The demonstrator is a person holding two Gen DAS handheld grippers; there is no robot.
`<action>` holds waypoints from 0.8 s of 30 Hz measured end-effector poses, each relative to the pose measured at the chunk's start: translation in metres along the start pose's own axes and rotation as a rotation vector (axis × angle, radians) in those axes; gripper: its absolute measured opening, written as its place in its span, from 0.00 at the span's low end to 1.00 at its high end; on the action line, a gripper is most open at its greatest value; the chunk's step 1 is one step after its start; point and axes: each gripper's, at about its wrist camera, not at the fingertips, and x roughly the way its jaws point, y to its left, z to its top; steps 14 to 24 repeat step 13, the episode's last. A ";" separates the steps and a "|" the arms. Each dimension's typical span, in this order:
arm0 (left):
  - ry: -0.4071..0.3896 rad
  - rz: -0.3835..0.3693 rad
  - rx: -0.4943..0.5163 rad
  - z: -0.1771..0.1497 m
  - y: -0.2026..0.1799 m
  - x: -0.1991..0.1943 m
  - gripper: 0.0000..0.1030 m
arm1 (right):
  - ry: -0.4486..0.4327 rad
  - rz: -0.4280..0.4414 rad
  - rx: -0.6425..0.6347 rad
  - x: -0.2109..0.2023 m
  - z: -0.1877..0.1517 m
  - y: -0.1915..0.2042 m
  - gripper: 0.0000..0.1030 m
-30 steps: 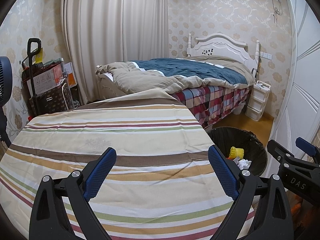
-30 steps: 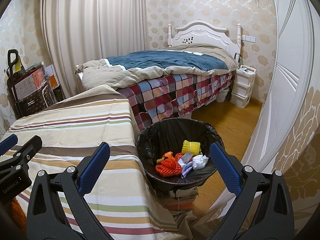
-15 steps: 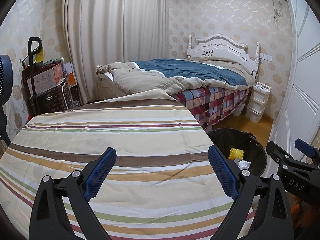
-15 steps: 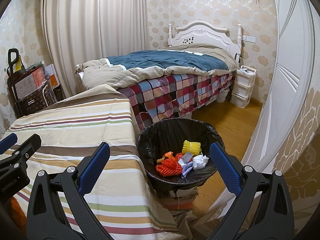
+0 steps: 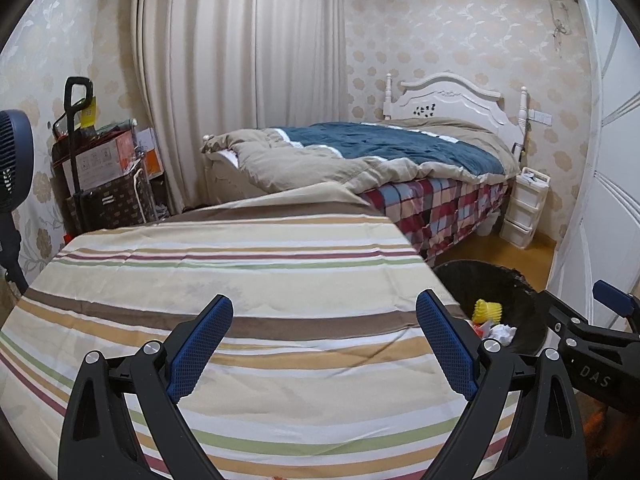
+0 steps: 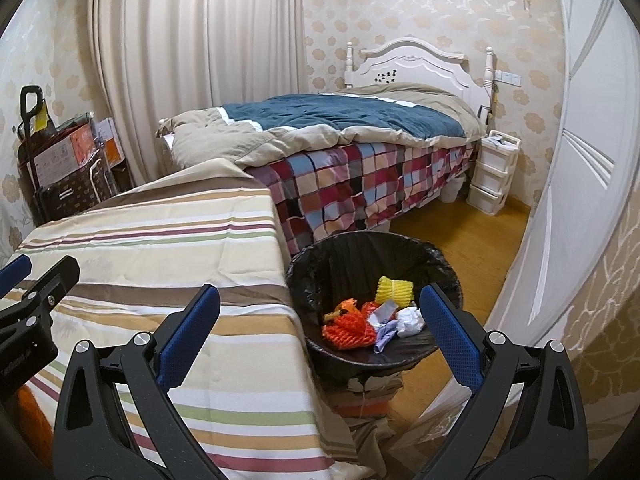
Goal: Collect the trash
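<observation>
A black-lined trash bin (image 6: 436, 260) stands on the floor beside the striped table (image 6: 160, 240). Inside it lie a yellow foam net (image 6: 394, 290), orange netting (image 6: 348, 326), crumpled white paper (image 6: 410, 320) and a pale scrap. My right gripper (image 6: 320, 328) is open and empty, held above the table's right edge and the bin. In the left wrist view my left gripper (image 5: 324, 336) is open and empty over the striped cloth (image 5: 240, 280). The bin (image 5: 512, 292) shows at the right, with the yellow net (image 5: 488, 311) in it.
A bed (image 6: 340, 140) with a blue and tan quilt stands behind the table. White drawers (image 6: 492, 176) sit by the headboard. Boxes and a trolley (image 5: 100, 172) fill the left corner, and a fan (image 5: 12, 160) stands at far left. A white door (image 6: 580, 160) is at the right.
Both grippers have drifted slightly; the views are almost unchanged. Both stay open and empty.
</observation>
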 end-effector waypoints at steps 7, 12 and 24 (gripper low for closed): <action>0.015 0.039 -0.014 -0.001 0.024 0.008 0.90 | 0.019 0.028 -0.045 0.015 0.001 0.029 0.95; 0.088 0.067 -0.083 -0.007 0.059 0.027 0.90 | 0.041 0.071 -0.092 0.030 0.008 0.061 0.95; 0.098 0.075 -0.092 -0.009 0.065 0.030 0.90 | 0.046 0.082 -0.102 0.033 0.009 0.070 0.95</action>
